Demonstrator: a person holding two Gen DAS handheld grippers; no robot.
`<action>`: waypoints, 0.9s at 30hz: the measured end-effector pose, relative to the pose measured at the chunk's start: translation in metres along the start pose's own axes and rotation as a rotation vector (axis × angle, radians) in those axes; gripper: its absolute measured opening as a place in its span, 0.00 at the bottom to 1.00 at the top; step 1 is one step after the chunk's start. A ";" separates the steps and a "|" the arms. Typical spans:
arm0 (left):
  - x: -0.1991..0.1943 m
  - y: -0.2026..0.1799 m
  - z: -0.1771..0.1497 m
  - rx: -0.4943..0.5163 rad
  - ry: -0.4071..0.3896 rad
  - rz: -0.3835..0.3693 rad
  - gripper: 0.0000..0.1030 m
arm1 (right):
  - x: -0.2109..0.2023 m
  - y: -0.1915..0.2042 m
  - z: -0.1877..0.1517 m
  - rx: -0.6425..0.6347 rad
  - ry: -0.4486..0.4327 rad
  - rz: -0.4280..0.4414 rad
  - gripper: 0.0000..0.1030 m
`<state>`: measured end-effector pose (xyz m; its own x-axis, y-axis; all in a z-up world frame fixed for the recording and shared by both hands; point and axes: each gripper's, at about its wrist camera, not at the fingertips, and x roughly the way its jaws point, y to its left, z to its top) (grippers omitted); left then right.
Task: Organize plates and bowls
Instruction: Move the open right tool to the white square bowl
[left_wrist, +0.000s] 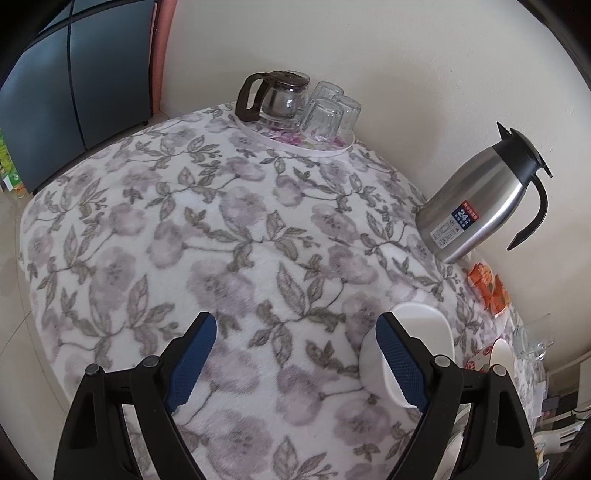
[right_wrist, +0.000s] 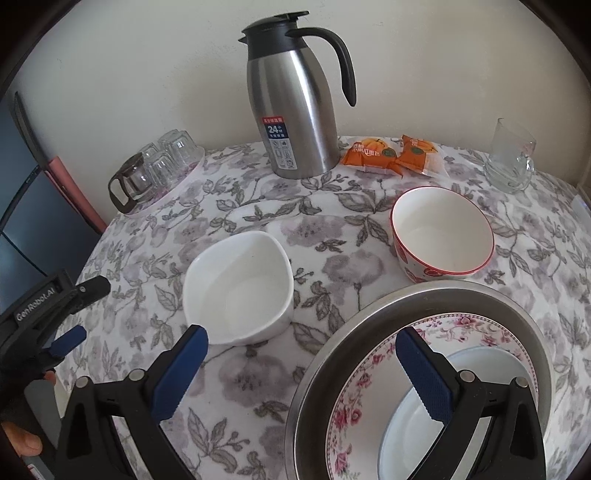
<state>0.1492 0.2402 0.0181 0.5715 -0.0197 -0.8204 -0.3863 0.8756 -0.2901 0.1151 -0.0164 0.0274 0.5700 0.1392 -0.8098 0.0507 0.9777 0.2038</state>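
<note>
In the left wrist view, the left claw (left_wrist: 295, 363) is seen spread wide above the flowered worktop (left_wrist: 221, 236), with nothing held between its blue pads. One white bowl (left_wrist: 406, 354) is found just behind the right-hand pad, partly hidden by it. Farther back, one glass teapot (left_wrist: 275, 98) and three upturned glasses (left_wrist: 330, 112) are set together on a tray, one steel jug (left_wrist: 480, 206) is placed near the wall, and orange snack packets (left_wrist: 487, 291) lie at the edge.

In the right wrist view, the right claw (right_wrist: 303, 369) is likewise held wide open and empty. One metal basin (right_wrist: 424, 299) is seen below it, with one flowered plate (right_wrist: 354, 406) laid inside and one plain white plate (right_wrist: 491, 365) on top of that. Two bowls are left loose on the worktop: the white one (right_wrist: 240, 288) left of the basin and one red-rimmed bowl (right_wrist: 441, 236) just behind it. Two orange packets (right_wrist: 395, 155) and one glass mug (right_wrist: 511, 162) are counted at the back.

The plates are judged to be gathered already; the two bowls are yet to be stacked or placed.
</note>
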 end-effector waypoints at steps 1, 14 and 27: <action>0.003 -0.001 0.001 -0.001 0.004 -0.003 0.86 | 0.003 0.000 0.001 0.003 0.004 -0.003 0.97; 0.039 -0.023 0.001 0.020 0.104 -0.051 0.86 | 0.035 0.011 0.011 0.000 0.017 -0.024 0.72; 0.069 -0.058 -0.017 0.069 0.179 -0.115 0.81 | 0.064 0.011 0.014 0.024 0.069 -0.066 0.53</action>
<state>0.1985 0.1804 -0.0298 0.4690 -0.2016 -0.8599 -0.2719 0.8934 -0.3577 0.1639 0.0008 -0.0142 0.5068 0.0855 -0.8578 0.1066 0.9812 0.1607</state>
